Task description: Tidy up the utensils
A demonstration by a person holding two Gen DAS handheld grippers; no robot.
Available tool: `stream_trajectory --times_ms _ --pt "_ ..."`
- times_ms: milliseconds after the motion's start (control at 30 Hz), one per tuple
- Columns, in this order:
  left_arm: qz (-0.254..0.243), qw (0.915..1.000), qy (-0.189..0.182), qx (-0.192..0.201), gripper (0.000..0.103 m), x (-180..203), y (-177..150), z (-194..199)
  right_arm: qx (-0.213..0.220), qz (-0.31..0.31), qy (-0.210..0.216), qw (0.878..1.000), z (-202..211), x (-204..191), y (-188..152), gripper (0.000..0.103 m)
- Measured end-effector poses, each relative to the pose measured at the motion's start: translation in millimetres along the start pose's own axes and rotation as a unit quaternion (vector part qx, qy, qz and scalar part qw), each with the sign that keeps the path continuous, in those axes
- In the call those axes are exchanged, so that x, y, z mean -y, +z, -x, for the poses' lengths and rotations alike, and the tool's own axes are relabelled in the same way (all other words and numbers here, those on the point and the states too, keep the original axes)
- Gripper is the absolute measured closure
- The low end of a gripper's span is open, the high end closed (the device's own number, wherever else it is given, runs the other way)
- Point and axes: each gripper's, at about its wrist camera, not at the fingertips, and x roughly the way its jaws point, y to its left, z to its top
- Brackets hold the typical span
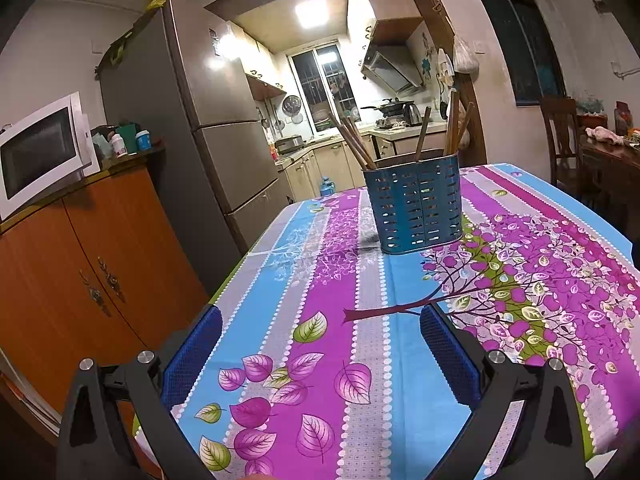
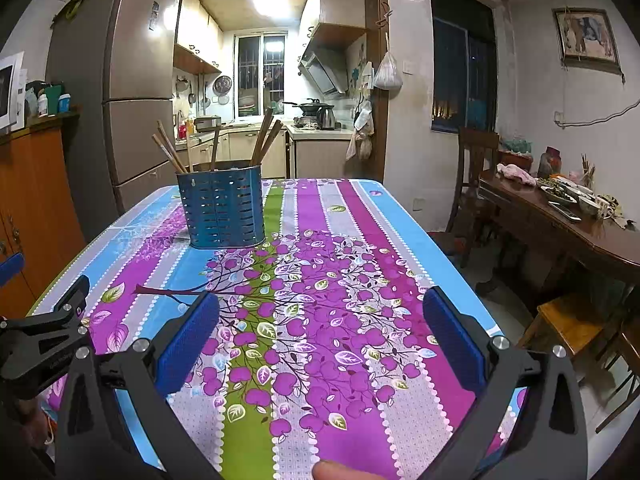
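Note:
A blue perforated utensil holder (image 1: 416, 204) stands upright on the flowered tablecloth (image 1: 320, 360), toward the far side. Several wooden chopsticks (image 1: 354, 142) stick out of it, leaning left and right. It also shows in the right wrist view (image 2: 224, 208) with the chopsticks (image 2: 264, 132). My left gripper (image 1: 320, 320) is open and empty, above the near left part of the table. My right gripper (image 2: 320, 308) is open and empty, above the near middle of the table (image 2: 360, 280). The left gripper shows at the left edge of the right wrist view (image 2: 60, 320).
An orange cabinet (image 1: 80, 272) with a microwave (image 1: 40, 152) and a fridge (image 1: 192, 120) stand left of the table. A dark wooden side table (image 2: 560, 220) with dishes and wooden chairs (image 2: 476, 168) stand to the right. The kitchen lies behind.

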Motion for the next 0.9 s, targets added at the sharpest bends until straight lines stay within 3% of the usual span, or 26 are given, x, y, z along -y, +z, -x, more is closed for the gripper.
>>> stream_trajectory --times_ms 400,533,600,700,900 --pt "-0.009 0.9999 -0.005 0.008 0.004 3.1 -0.4 2.9 -0.001 0.001 0.001 1.0 0.3 0.8 0.3 0.005" --pt "-0.004 0.9998 -0.015 0.015 0.004 3.2 -2.6 3.2 0.0 0.001 0.001 1.0 0.5 1.2 0.2 0.005" --pt "0.004 0.9989 -0.047 0.008 0.004 1.0 -3.2 2.1 -0.001 0.001 0.001 1.0 0.4 1.1 0.0 0.005" --pt "0.012 0.9979 -0.063 0.011 0.004 -0.3 -3.1 2.9 -0.001 0.001 0.0 1.0 0.3 1.5 0.2 0.005" --pt "0.014 0.9981 -0.057 0.019 0.004 0.0 -1.5 6.1 0.001 -0.001 -0.001 1.0 2.2 4.1 -0.3 0.005"
